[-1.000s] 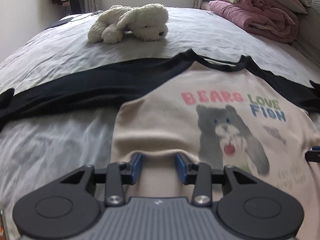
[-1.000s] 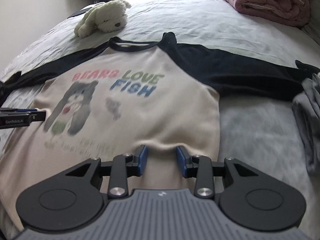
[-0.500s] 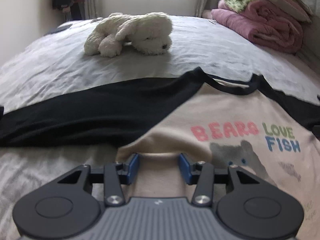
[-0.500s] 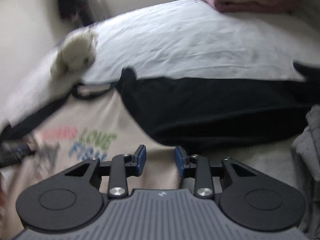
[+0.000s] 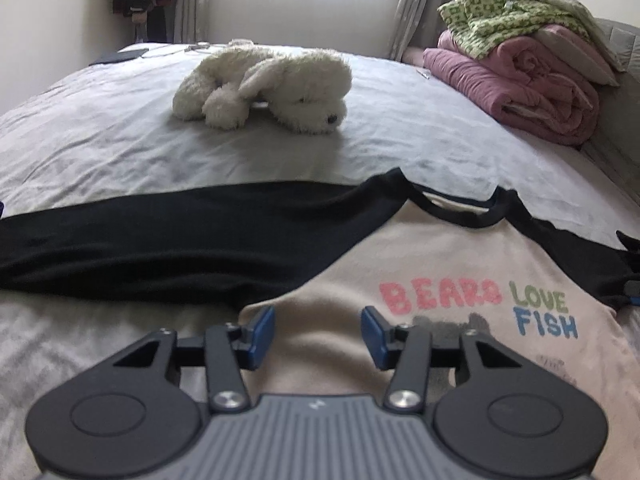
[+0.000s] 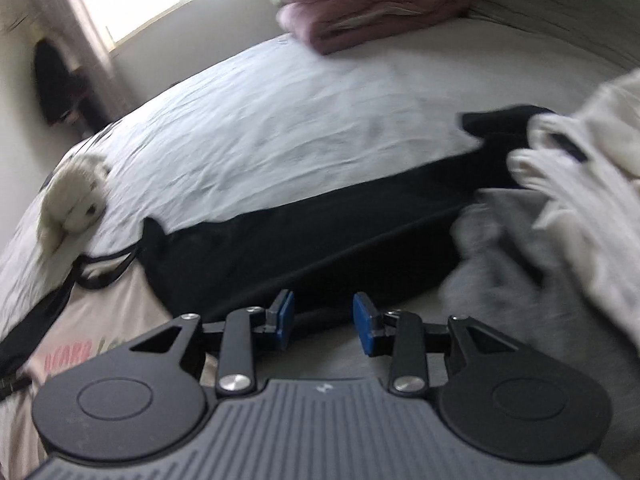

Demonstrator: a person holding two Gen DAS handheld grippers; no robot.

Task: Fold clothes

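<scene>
A cream raglan shirt (image 5: pixel 440 264) with black sleeves and a "BEARS LOVE FISH" print lies flat on the grey bed. Its left black sleeve (image 5: pixel 140 248) stretches out to the left. My left gripper (image 5: pixel 318 334) is open, low over the shirt's body just below the left armpit, with cream cloth showing between the blue pads. In the blurred right wrist view my right gripper (image 6: pixel 323 322) is open over the lower edge of the right black sleeve (image 6: pixel 320 236), with nothing gripped. The shirt's cream body (image 6: pixel 92 320) shows at the lower left there.
A white plush dog (image 5: pixel 268 88) lies on the bed beyond the shirt. Folded pink and green blankets (image 5: pixel 520 68) are stacked at the far right by the headboard. A pile of grey and white clothes (image 6: pixel 560 208) lies by the right sleeve's cuff. A window is behind.
Both grippers have moved up the shirt from its hem toward the armpits. The right one swung right toward the sleeve and the clothes pile, tilting its view. Both stayed open.
</scene>
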